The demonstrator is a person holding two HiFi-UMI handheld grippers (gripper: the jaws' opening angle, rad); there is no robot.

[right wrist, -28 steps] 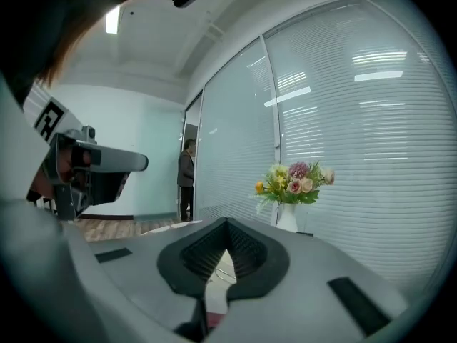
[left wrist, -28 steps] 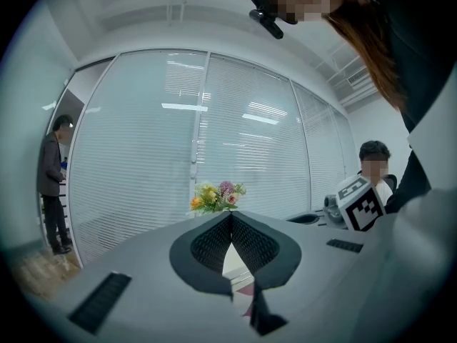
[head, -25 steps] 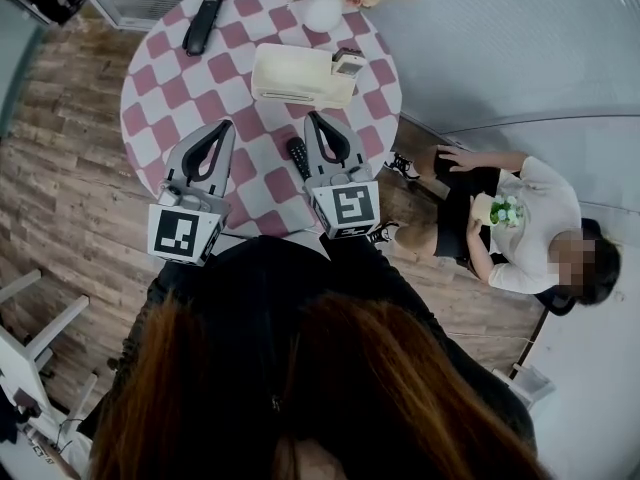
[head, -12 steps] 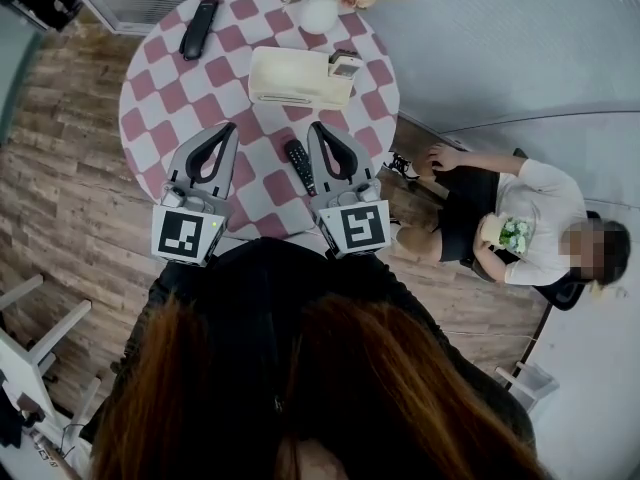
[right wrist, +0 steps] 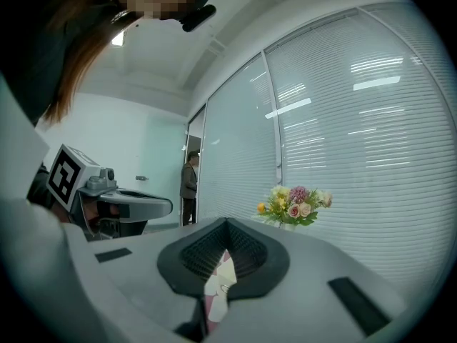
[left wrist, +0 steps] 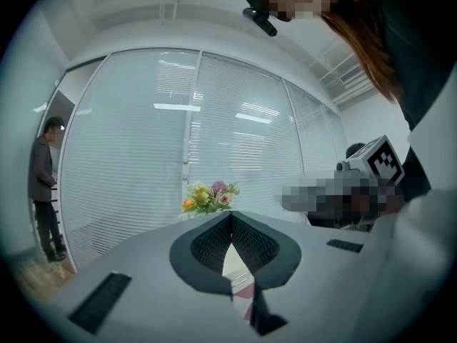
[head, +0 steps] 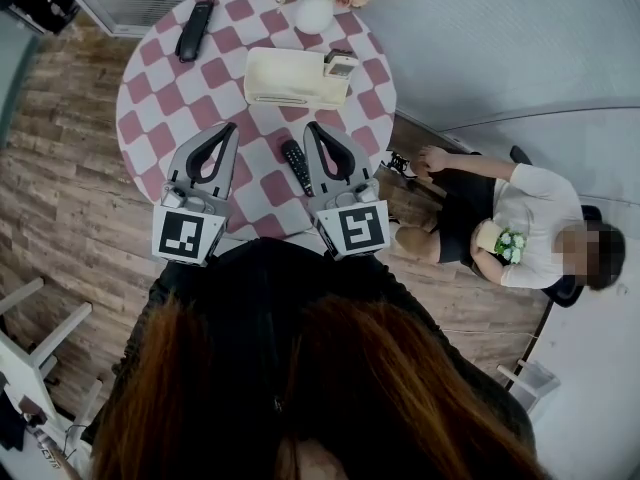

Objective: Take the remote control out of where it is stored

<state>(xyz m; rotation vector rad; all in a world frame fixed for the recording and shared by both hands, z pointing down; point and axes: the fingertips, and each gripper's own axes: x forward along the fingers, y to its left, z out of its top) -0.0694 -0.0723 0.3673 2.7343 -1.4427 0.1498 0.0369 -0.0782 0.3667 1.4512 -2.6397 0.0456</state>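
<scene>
A black remote control (head: 296, 166) lies on the pink-and-white checked table (head: 160, 98), between my two grippers and touching neither. Behind it stands a cream storage box (head: 288, 76) with a small grey device (head: 340, 64) sticking out of its right end. My left gripper (head: 232, 128) is to the remote's left, shut and empty; its tips meet in the left gripper view (left wrist: 230, 216). To the remote's right, my right gripper (head: 310, 128) is also shut on nothing, its tips closed in the right gripper view (right wrist: 227, 221).
A second long black remote (head: 195, 28) lies at the table's far left edge. A white vase of flowers (head: 315, 8) stands at the back. A seated person (head: 500, 218) is close to the table's right side. Another person (left wrist: 44, 184) stands by the blinds.
The right gripper has drawn slightly right of the black remote, which now shows in full on the table. The head view has shifted a little; the left gripper has barely moved.
</scene>
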